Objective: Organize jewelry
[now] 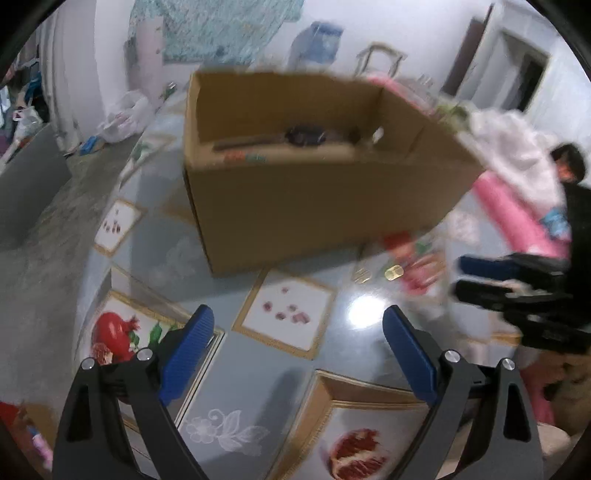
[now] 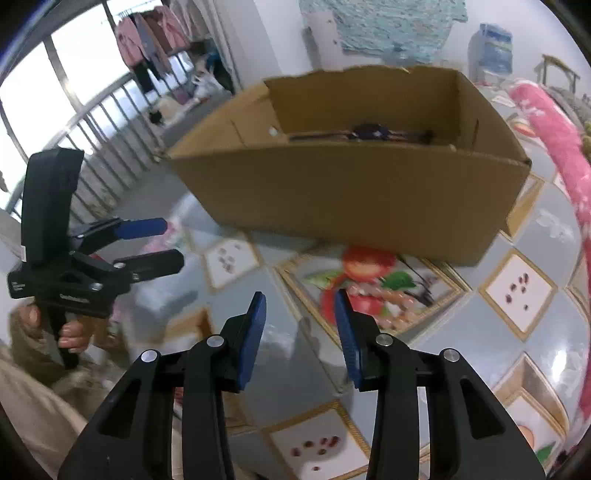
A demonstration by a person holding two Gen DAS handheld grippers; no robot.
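1. Covering the table (image 2: 524,347) is a glossy grey-blue cloth printed with framed pomegranates and white flowers.
2. An open cardboard box (image 1: 314,206) stands on it; dark, blurred jewelry (image 1: 306,134) lies inside, near the far wall.
3. The left gripper (image 1: 297,321) hovers over bare cloth, jaws spread wide, nothing between them.
4. The right gripper (image 2: 300,306) hangs before the box, jaws partly apart and empty.
5. Behind: white walls, a patterned hanging cloth (image 2: 384,26), a clothes rack (image 2: 155,33), window railings (image 2: 99,147), a pink blanket (image 2: 554,125).
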